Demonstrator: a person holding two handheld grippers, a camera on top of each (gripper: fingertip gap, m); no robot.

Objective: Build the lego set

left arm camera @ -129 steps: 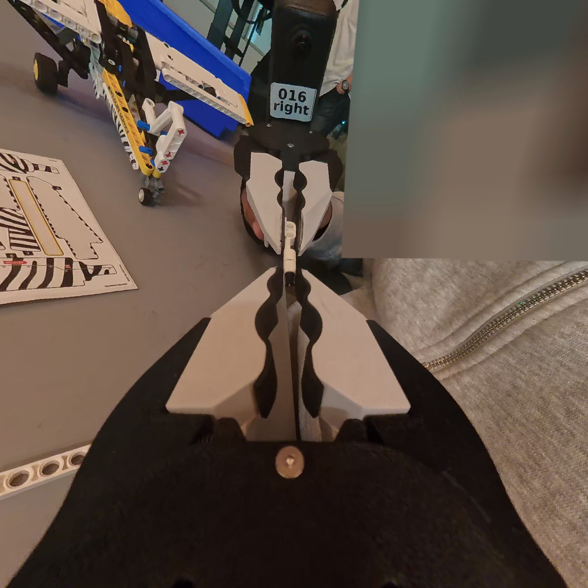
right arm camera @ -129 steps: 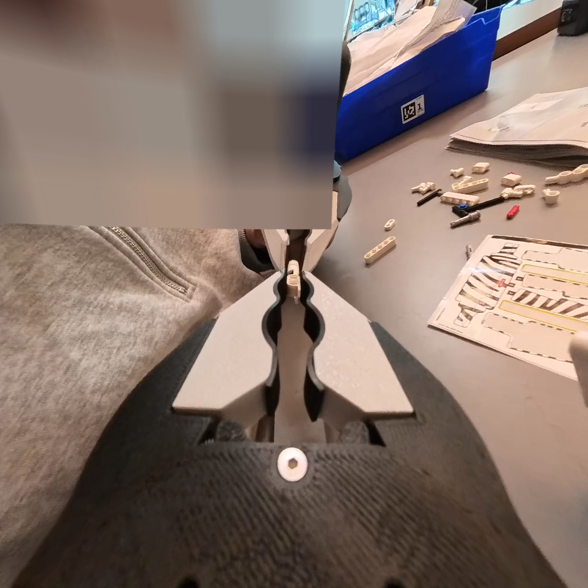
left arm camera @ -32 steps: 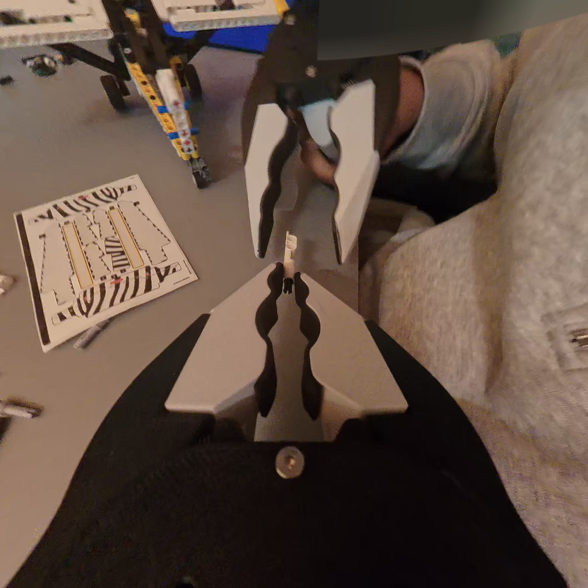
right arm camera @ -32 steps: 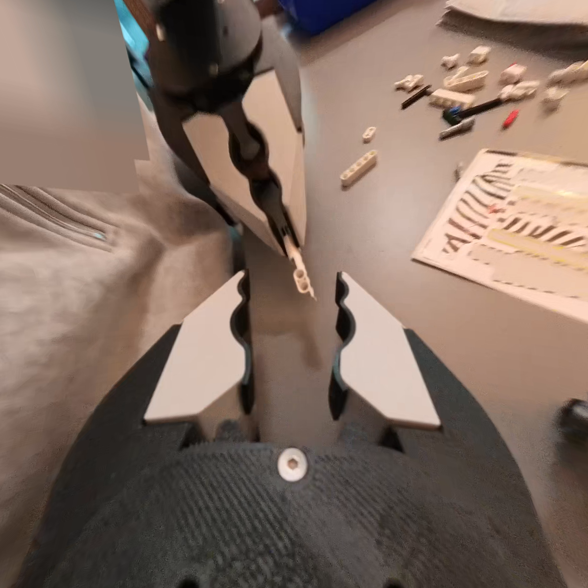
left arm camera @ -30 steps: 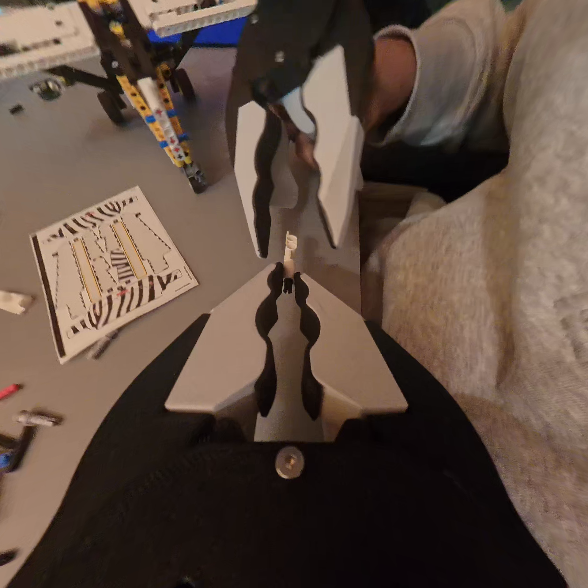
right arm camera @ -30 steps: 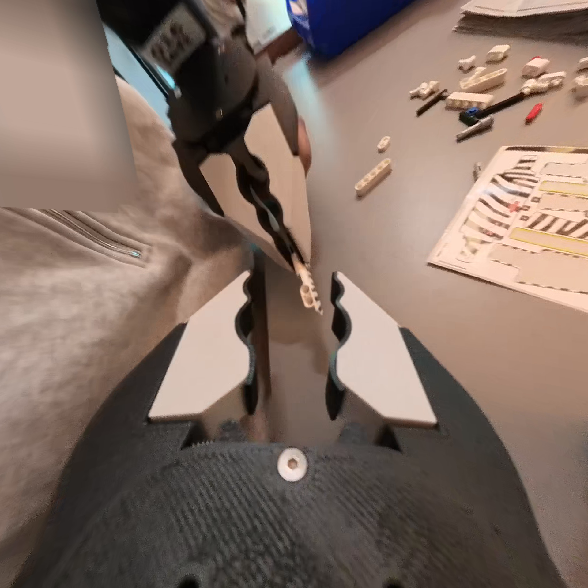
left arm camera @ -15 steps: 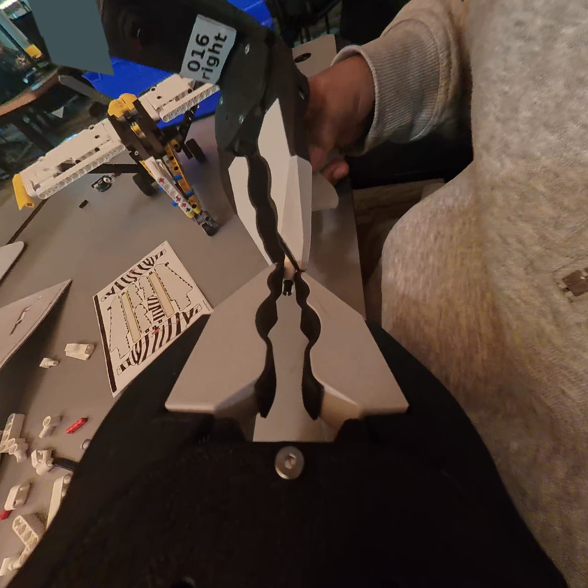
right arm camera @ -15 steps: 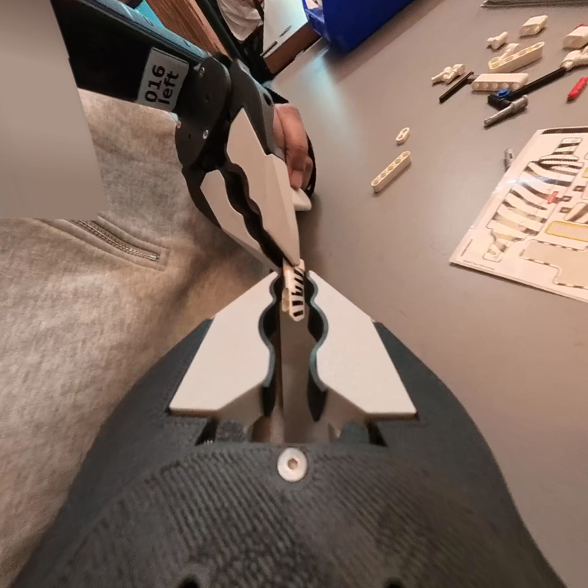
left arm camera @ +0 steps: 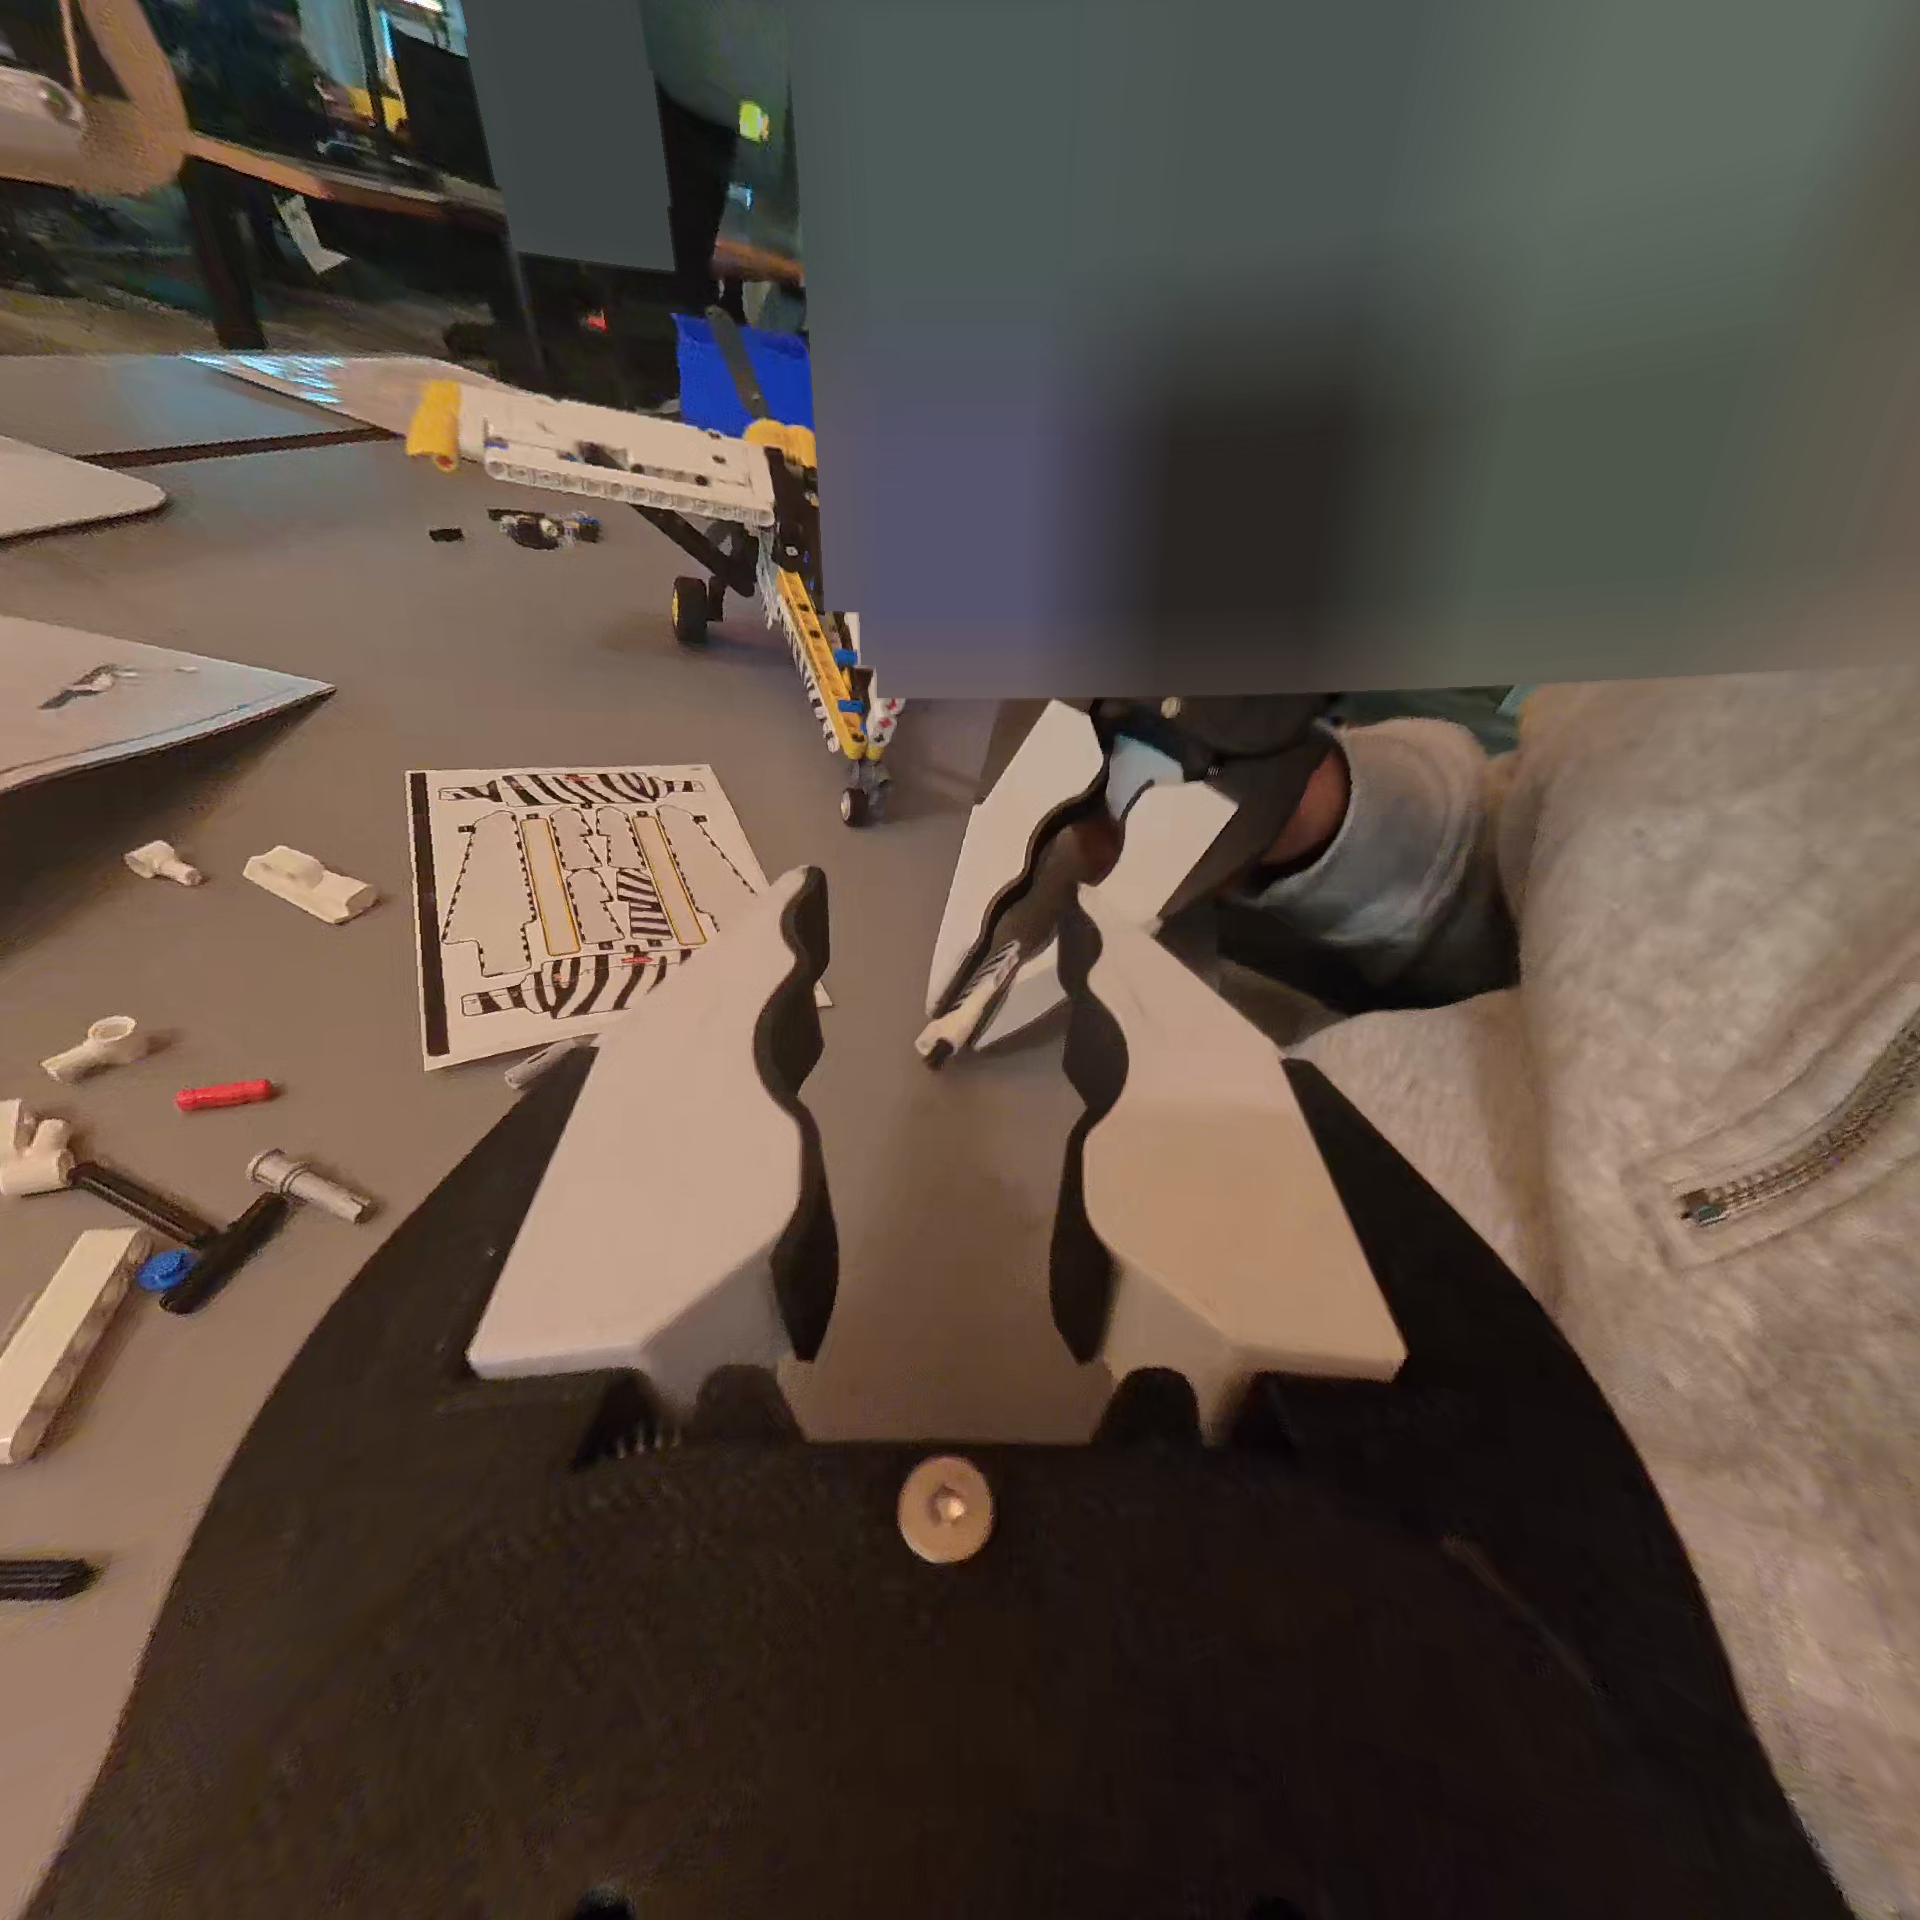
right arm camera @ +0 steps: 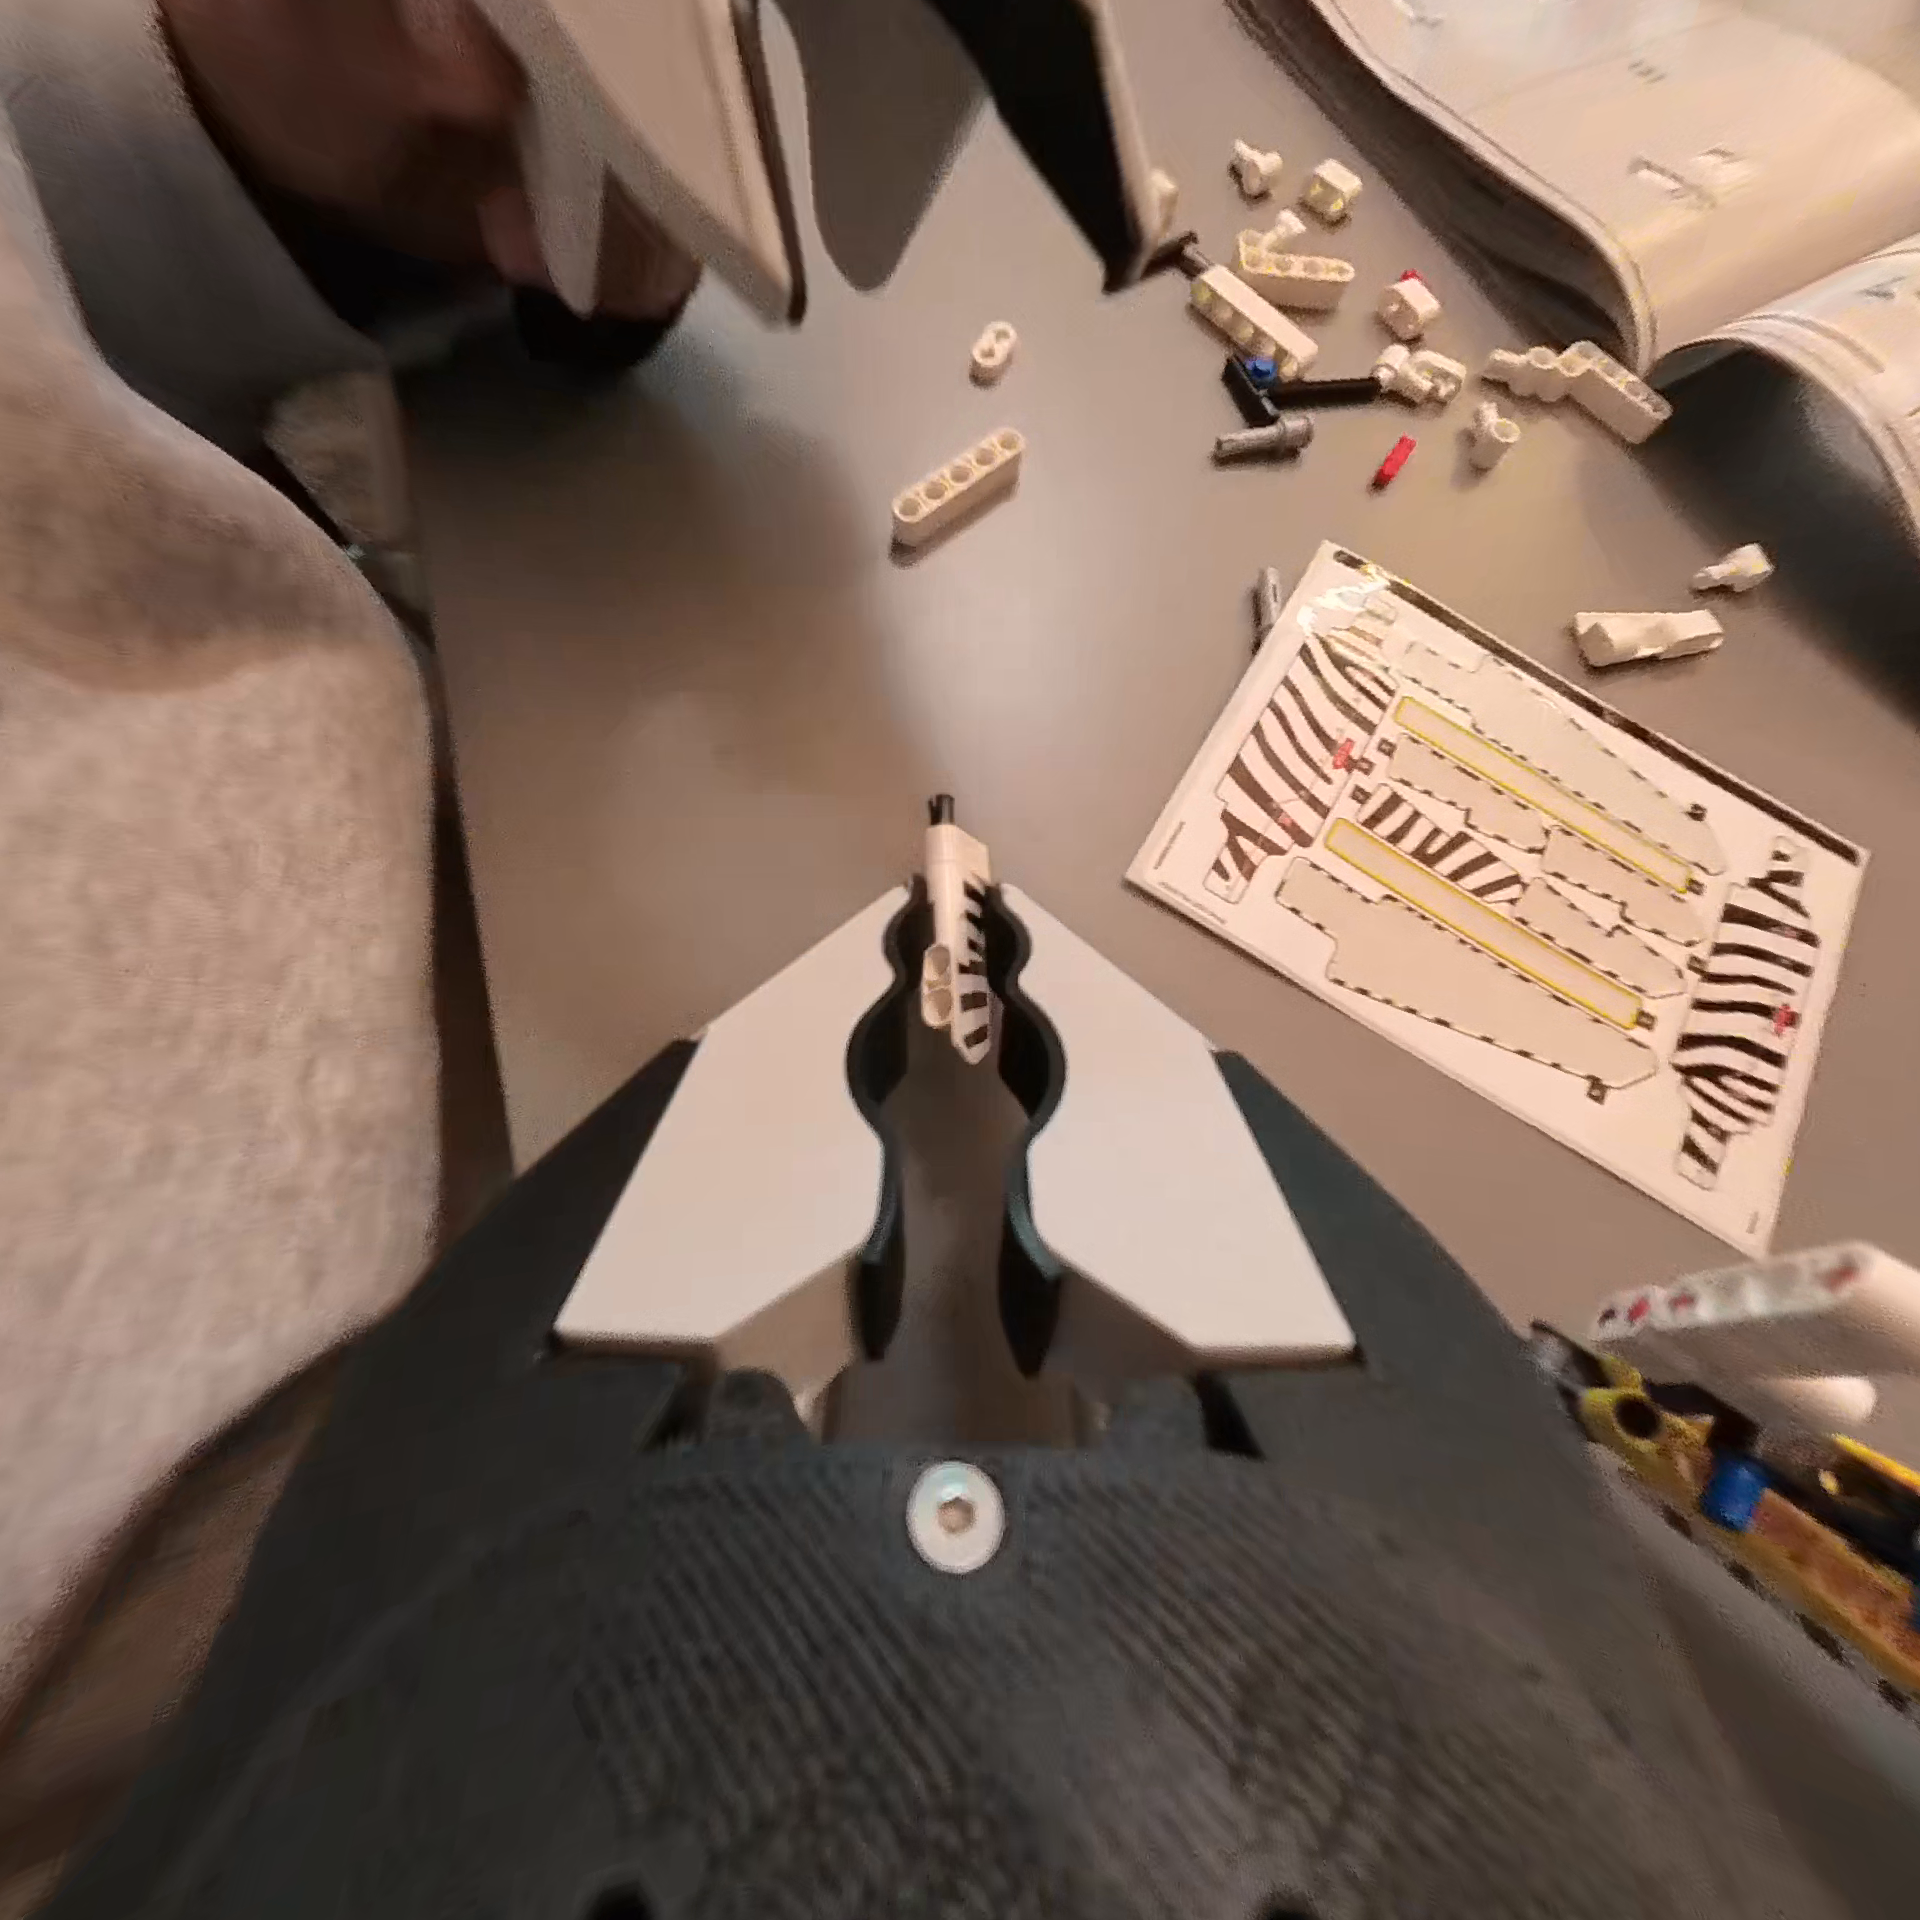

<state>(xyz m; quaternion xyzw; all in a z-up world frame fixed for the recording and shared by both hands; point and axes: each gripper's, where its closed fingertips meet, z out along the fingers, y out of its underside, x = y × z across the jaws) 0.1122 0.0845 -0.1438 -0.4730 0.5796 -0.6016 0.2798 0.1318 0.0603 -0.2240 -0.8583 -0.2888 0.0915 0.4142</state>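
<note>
The right tool [right arm camera: 951, 899] was clamped on a striped white beam [right arm camera: 958, 935] at centre frame above the desk [right arm camera: 665, 644]; the left tool [left arm camera: 940, 935] stood apart, empty. Its protruding black pin probably wanted a straight, square push into the model [left arm camera: 665, 478].

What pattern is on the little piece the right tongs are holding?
Black and white zebra stripes on a white piece, with a black pin at its tip. Best seen in the right wrist view.
</note>
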